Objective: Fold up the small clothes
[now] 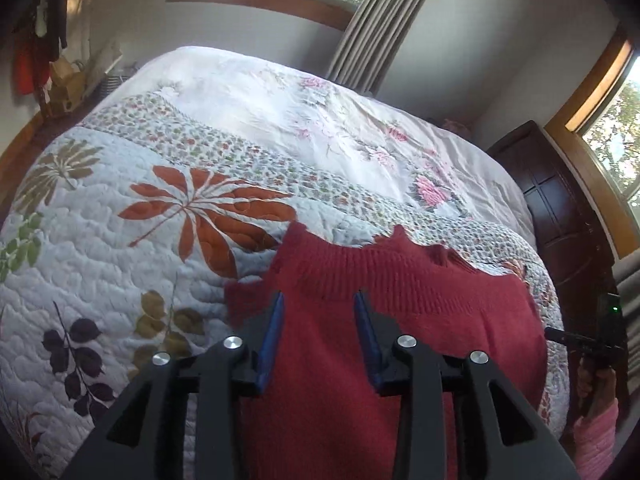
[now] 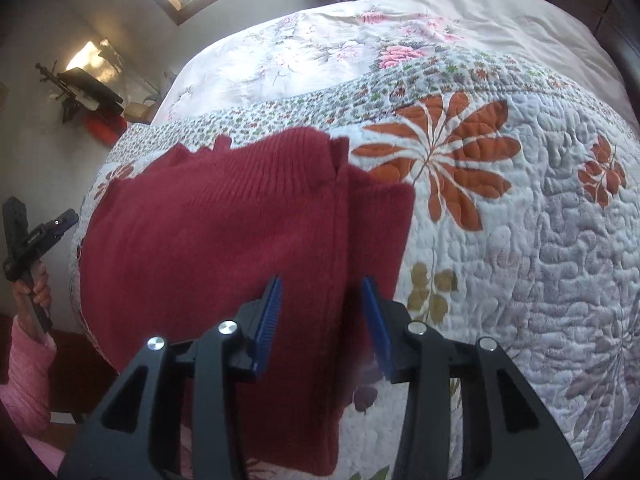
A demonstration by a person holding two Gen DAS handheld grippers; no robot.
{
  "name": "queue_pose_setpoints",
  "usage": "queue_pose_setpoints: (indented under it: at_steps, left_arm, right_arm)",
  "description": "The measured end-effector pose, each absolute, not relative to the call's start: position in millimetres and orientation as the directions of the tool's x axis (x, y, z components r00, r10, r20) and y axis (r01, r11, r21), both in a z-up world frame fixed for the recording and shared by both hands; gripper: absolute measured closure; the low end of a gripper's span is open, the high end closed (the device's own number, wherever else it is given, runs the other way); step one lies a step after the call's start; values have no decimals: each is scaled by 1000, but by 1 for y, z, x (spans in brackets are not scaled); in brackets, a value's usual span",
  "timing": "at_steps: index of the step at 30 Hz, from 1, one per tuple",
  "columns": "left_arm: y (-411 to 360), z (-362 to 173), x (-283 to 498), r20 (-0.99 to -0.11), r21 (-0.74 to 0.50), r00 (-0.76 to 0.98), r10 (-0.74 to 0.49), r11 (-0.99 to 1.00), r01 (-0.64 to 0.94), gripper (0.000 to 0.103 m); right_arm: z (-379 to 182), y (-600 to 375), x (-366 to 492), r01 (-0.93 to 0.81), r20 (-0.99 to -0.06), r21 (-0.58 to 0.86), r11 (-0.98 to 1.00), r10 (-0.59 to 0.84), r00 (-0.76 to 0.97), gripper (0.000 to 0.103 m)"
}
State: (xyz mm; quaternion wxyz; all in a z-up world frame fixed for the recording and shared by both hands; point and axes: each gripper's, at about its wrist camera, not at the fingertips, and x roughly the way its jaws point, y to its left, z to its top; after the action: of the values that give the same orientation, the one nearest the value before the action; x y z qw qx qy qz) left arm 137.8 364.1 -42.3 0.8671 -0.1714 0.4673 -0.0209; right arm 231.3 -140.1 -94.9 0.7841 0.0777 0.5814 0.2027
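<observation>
Red ribbed knit sweater point(image 1: 352, 344) lies folded on quilted floral bedspread point(image 1: 120, 248). Left tongs point(image 1: 319, 336) and right tongs point(image 2: 322, 320) hover above, blue-padded fingers spread apart, gripping nothing.

My left gripper point(image 1: 319, 316) and my right gripper point(image 2: 322, 304) both hang with fingers parted over the red sweater point(image 1: 384, 320), nothing between the pads. The sweater lies flat near the bed's close edge and gives no raised obstacle. Beyond it the quilt point(image 1: 120, 240) runs broad and bare, and farther on the flowered sheet point(image 1: 280, 120) too: open room to pass. At the far side a dark wooden cabinet point(image 1: 560, 208) and a curtain point(image 1: 376, 28) close the way past the bed.
</observation>
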Motion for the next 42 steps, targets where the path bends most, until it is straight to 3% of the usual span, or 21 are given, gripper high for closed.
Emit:
queue_pose_setpoints:
  at_steps: [2,4,7,11,15,17,21,25,32,34,37,42]
  left_arm:
    - [344,-46,124,-801,-347,544,-252,935,-78,67]
    - [322,-56,113,-808,-359,511,-292,933,-34,66]
    - [300,-80,100,-841,-335,453,-297,942,-4,65]
    - [297,-121,92,-877,-310,392,-278,951,-19,63]
    - [305,-122,89,-864,-349,405,-299,935,-56,65]
    - [304,-114,86,-868,-337,409,-283,939,-66,64]
    - [302,-92,82,-844,-325,468,-261,944,-61,50]
    - [295,-91,87,-843,-313,477,-249,948,-58,44]
    - [286,-109,98,-856,-319,447,-260,946,-62,44]
    - [285,-113,100,-855,-328,445,-265,942,-69,42]
    - [287,-115,104,-857,-337,438,-271,938,-79,41]
    - [284,-119,109,-871,-322,415,-265,944,-75,39]
  right_arm:
    - [-101,-139,218,-229,-876,377,898,426,228,65]
    - [-105,-138,207,-220,-880,369,903,416,229,87]
    - [-111,-144,197,-184,-870,390,902,427,246,93]
    - [-131,-143,194,-152,-888,378,913,404,219,93]
    - [-122,-140,189,-152,-881,380,913,407,241,89]
    - [-111,-141,184,-158,-873,386,909,416,254,81]
    - [-101,-149,175,-142,-871,381,914,406,278,59]
    - [-112,-157,177,-105,-860,427,898,439,261,47]
    - [-144,-158,188,-48,-840,507,861,505,198,46]
    - [-151,-158,190,-33,-820,546,837,542,184,63]
    - [-146,-152,191,-47,-812,555,831,553,185,75]
    - [-142,-142,193,-60,-833,523,850,525,173,80]
